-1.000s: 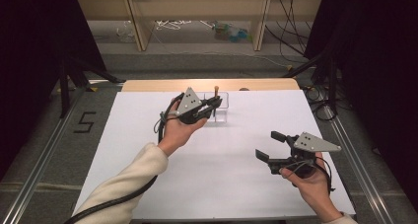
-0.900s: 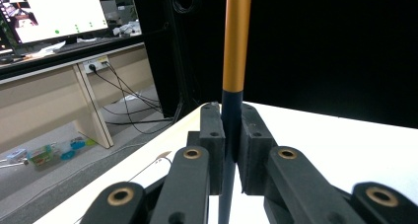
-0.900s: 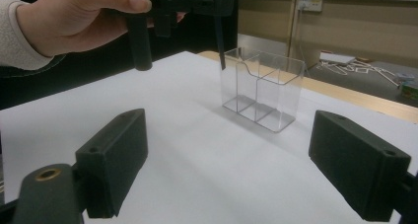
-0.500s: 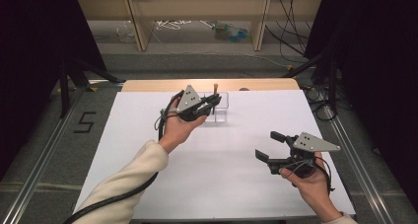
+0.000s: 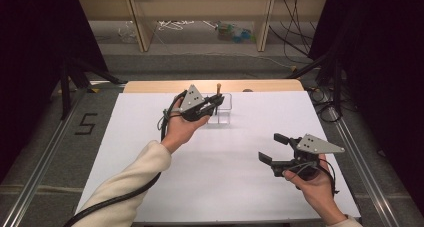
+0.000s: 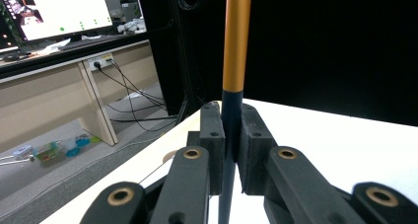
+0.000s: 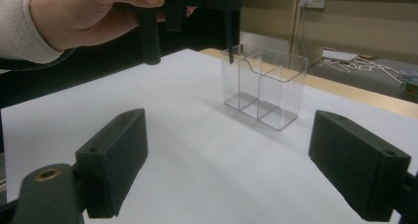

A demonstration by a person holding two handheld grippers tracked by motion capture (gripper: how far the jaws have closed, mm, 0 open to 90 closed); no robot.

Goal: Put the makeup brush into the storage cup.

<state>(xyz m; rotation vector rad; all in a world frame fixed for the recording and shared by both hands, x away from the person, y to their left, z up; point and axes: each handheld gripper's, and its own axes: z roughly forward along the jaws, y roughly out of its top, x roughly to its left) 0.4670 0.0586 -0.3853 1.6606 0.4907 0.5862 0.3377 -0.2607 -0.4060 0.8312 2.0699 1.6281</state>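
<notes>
fingers (image 6: 213, 135) of the left gripper (image 6: 231, 135) are clenched on a pen (image 6: 235, 46), pinching its dark lower barrel just below the orange upper section, so the pen stands upright between the pads. from the high view the left gripper (image 5: 209, 105) hangs over the clear holder (image 5: 223, 115) at the far side of the white table (image 5: 125, 152), with the pen's orange end (image 5: 218, 88) sticking up above it. in the right gripper view the pen's dark tip (image 7: 228, 29) sits right at the top edge of the holder (image 7: 263, 86), over its nearer left compartment; whether the tip has crossed below the rim i cannot tell. the right gripper (image 5: 273, 149) rests well apart near the table's right side, its jaws spread wide with nothing between them.

judging by its look, the pen is light, stiff and smooth, so it could slide or swivel in the pads if knocked against the rim. the grip low on the barrel seems sensible: it keeps the tip steady. the holder looks thin, hard and light, likely to skid or tip if the pen pushes sideways on its wall, so a straight-down entry is safest.
</notes>
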